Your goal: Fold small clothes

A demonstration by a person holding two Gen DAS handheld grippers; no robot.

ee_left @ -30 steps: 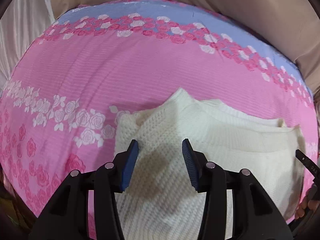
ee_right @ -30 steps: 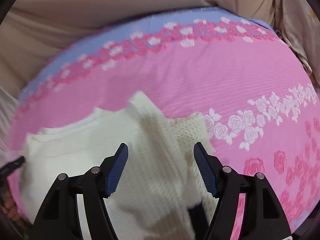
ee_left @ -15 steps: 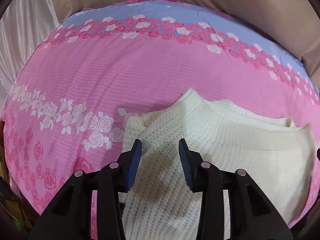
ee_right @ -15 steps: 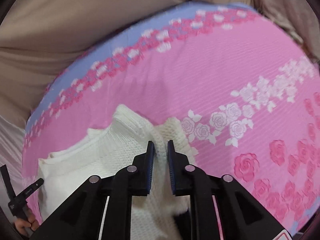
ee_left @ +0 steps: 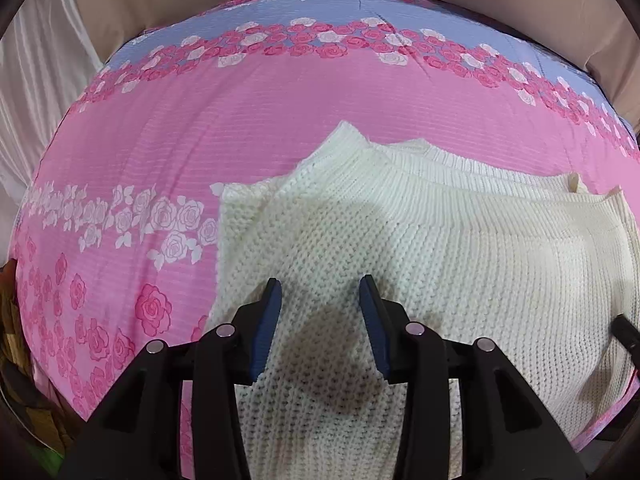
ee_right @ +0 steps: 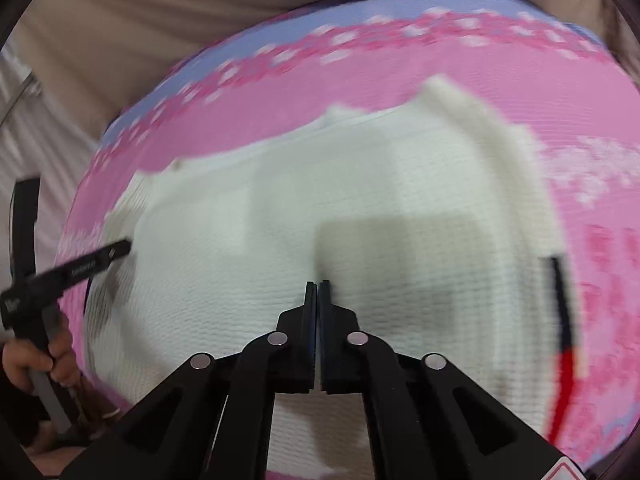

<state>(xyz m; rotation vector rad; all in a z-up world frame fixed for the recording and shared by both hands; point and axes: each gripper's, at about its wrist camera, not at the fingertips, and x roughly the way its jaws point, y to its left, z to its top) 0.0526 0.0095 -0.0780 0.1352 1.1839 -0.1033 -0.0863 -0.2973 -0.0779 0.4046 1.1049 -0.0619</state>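
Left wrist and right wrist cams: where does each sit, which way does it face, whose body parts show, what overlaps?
Left wrist: on the left gripper, looking steeply down between its parted, empty jaws at the cream knit sweater on the pink floral bedsheet.
Right wrist: on the right gripper, jaws just closed with nothing between them, above the sweater, picture blurred; a hand shows at the left edge.
Shared: sweater and bedsheet.
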